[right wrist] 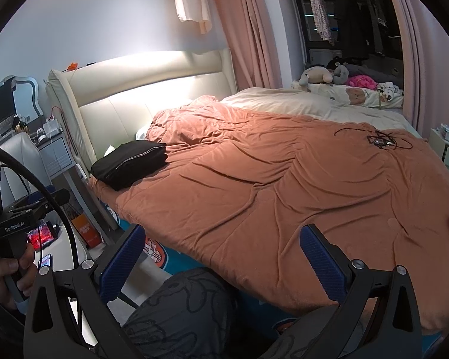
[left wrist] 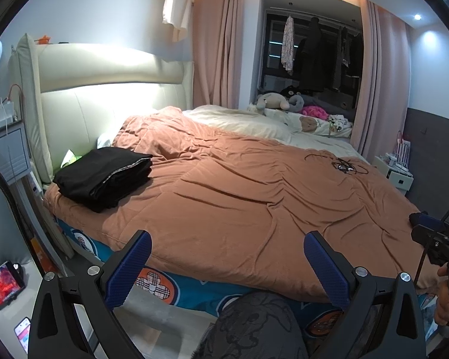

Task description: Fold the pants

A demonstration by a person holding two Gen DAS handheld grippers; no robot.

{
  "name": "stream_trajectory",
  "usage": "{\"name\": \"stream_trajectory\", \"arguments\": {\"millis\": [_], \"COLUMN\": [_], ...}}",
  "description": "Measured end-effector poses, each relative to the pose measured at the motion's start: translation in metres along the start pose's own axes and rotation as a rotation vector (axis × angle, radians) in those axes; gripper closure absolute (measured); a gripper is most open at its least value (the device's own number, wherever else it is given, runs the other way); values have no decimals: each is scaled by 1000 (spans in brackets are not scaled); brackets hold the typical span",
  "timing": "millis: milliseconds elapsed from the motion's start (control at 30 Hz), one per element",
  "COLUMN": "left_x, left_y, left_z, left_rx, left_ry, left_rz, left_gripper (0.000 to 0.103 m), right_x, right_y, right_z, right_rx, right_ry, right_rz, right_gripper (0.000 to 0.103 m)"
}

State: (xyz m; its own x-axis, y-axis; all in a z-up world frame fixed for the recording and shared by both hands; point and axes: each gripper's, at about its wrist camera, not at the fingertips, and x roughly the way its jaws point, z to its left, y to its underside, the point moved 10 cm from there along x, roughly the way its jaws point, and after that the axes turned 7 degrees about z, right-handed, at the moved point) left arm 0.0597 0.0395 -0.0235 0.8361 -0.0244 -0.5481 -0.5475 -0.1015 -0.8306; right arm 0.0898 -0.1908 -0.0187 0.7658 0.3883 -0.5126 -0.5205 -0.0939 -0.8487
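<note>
Black pants lie folded in a neat stack on the orange duvet near the headboard, at the bed's left corner; they also show in the right wrist view. My left gripper is open and empty, held off the bed's near edge, far from the pants. My right gripper is open and empty too, over the near edge. Each gripper shows in the other's view, the right one at the far right, the left one at the far left.
A tangle of black cable lies on the duvet at the far right. A cream blanket and plush toys lie beyond. A bedside table stands left, phones lie on the floor. My knee is below.
</note>
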Motion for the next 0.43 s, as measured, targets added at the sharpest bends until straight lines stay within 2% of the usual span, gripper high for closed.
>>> {"name": "stream_trajectory", "arguments": {"millis": [433], "left_x": [-13], "left_y": [2], "left_z": [-12], "left_rx": [26], "left_ry": [8], "left_rz": [-5], "left_gripper": [0], "right_x": [-17], "right_y": [5], "right_z": [-7], "right_rx": [21], "right_ry": [10], "right_rz": [-19], "right_gripper": [0]}}
